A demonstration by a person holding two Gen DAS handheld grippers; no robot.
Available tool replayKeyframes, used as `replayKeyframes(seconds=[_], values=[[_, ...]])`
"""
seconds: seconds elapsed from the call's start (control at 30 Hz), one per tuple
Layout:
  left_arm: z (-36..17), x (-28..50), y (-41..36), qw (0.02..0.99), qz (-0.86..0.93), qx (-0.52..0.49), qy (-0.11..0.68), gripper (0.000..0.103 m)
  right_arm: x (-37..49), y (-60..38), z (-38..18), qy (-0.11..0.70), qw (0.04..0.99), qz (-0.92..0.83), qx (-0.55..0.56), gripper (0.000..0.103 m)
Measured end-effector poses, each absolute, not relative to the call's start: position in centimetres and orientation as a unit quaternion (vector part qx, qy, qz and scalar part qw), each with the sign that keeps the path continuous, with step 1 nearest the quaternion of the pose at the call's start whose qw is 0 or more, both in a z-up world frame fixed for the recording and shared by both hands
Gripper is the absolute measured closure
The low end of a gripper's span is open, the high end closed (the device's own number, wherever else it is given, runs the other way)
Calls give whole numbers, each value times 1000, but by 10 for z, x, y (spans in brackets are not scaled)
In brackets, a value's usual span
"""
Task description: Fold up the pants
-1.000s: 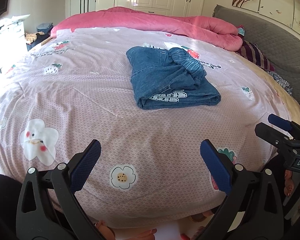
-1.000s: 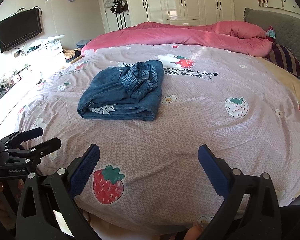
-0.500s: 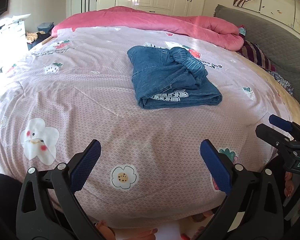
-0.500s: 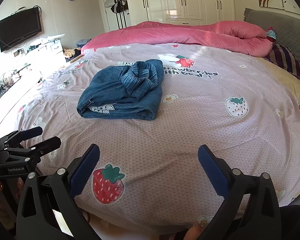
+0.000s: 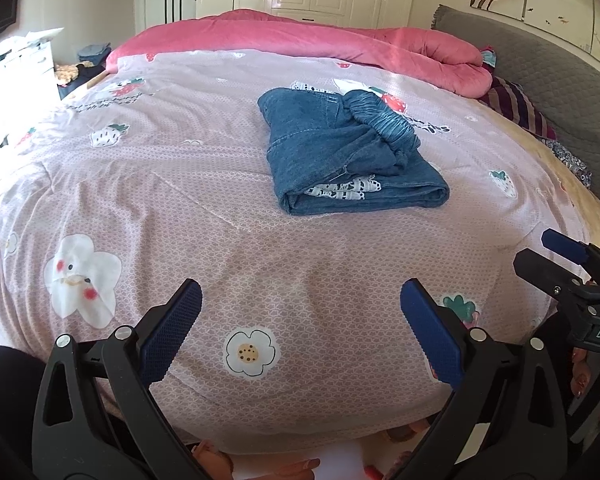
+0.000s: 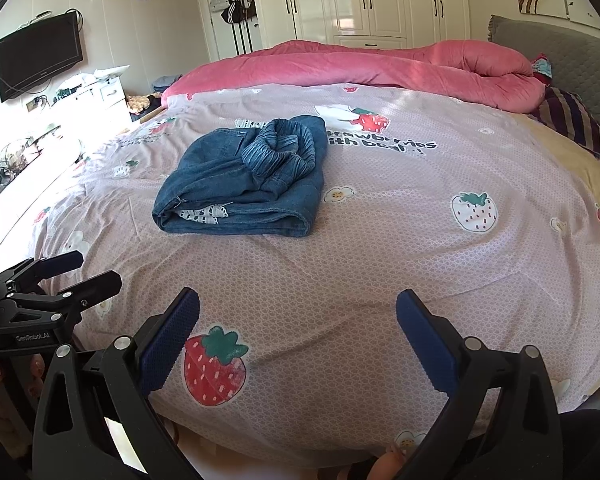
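Blue denim pants [image 5: 340,152] [image 6: 248,184] lie folded in a compact stack on the pink printed bedsheet [image 5: 180,184], elastic waistband bunched on top and a white patterned lining showing at the near fold. My left gripper [image 5: 300,320] hangs open above the near edge of the bed, well short of the pants. My right gripper [image 6: 298,328] is open too, over the sheet beside a strawberry print, with nothing between its fingers. Each gripper appears at the edge of the other's view: the right [image 5: 568,264] and the left [image 6: 60,276].
A rolled pink duvet [image 5: 340,40] [image 6: 380,68] lies along the far side of the bed. A grey headboard [image 5: 540,64] and striped pillow [image 6: 576,120] sit at right. White wardrobes [image 6: 360,0], a wall TV [image 6: 38,56] and a cluttered white dresser [image 6: 88,92] stand behind.
Both grippers have barely shifted, easing slightly back from the bed; the pants appear marginally lower in the views. Both grippers stay open and the pants are untouched.
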State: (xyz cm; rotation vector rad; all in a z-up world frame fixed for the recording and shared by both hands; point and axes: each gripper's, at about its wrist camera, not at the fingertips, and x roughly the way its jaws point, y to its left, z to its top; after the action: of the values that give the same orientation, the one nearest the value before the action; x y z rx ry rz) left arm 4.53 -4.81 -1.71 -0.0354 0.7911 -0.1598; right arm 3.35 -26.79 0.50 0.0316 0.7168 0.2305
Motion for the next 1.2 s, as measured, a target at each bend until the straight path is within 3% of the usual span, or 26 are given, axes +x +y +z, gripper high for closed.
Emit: replayKeyframes(seconds=[1.2], values=[[-11, 59, -34, 913, -25, 1, 408, 10, 56, -313, 17, 359, 931, 49, 44, 5]])
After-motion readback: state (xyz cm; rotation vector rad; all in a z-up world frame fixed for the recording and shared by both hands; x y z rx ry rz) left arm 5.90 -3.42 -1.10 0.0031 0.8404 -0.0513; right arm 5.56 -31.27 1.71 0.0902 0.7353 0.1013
